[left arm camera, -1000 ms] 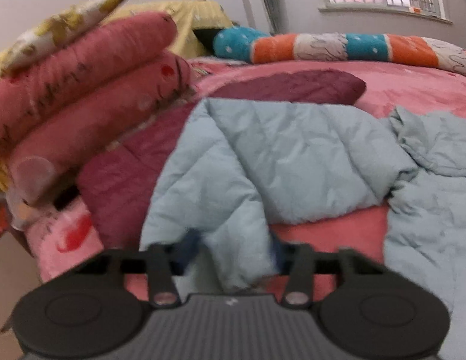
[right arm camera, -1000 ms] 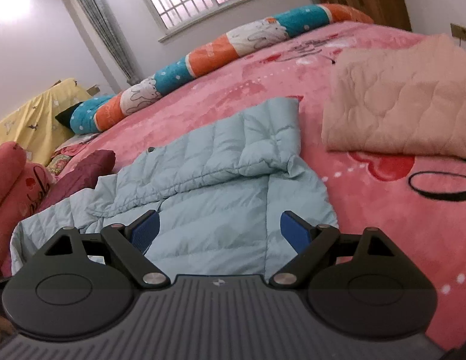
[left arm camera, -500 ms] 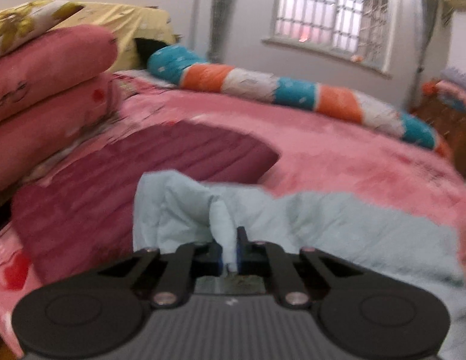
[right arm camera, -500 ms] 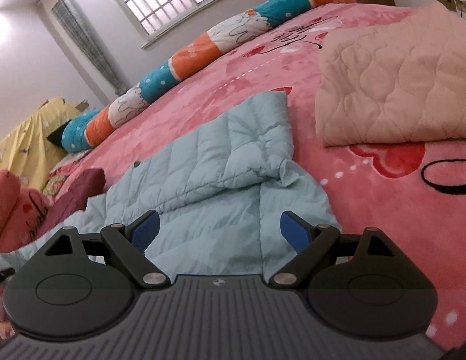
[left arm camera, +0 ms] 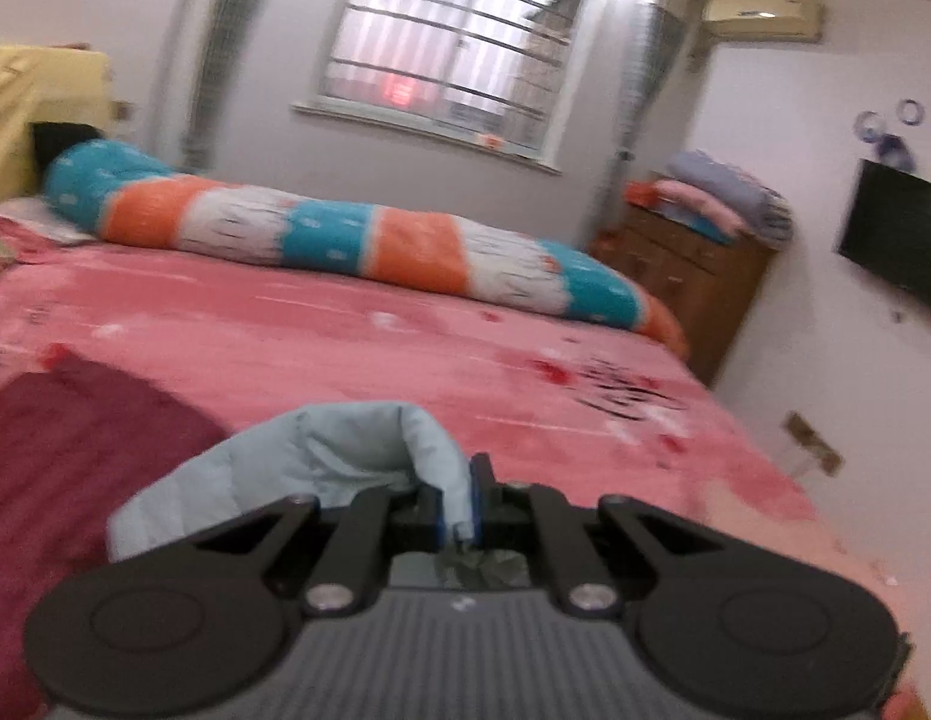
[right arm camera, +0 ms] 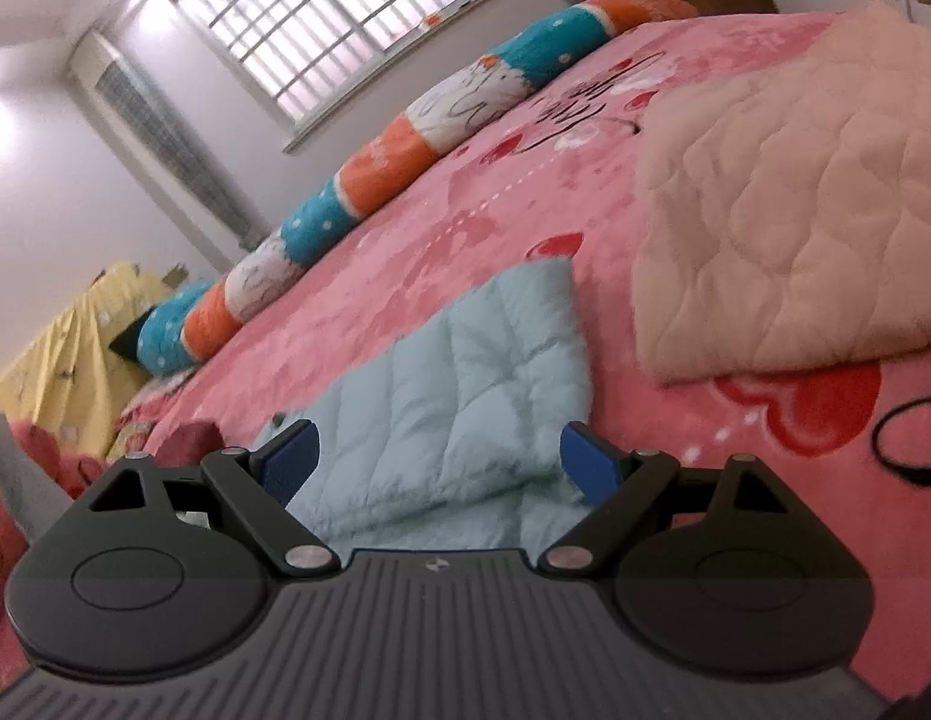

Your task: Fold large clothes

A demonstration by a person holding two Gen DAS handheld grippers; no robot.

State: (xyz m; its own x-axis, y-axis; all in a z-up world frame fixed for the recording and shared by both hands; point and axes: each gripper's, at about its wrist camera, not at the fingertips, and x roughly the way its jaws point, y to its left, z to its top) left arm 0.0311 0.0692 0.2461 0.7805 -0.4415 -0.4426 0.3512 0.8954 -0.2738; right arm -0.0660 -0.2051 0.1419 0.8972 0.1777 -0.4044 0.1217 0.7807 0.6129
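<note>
Lifting now: left hand-held gripper (left arm camera: 459, 507) went from apart 1 s ago to clamped on light-blue puffer jacket (left arm camera: 321, 468) edge, raised off bed (left arm camera: 357, 336). Right hand-held gripper (right arm camera: 440, 459) apart, hovering over jacket's flat part. Fold prob. starting, left side first.

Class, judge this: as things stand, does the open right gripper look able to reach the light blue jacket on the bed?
Probably yes: the right gripper is open, the light blue jacket lies directly ahead between its fingers, and nothing blocks it.
</note>
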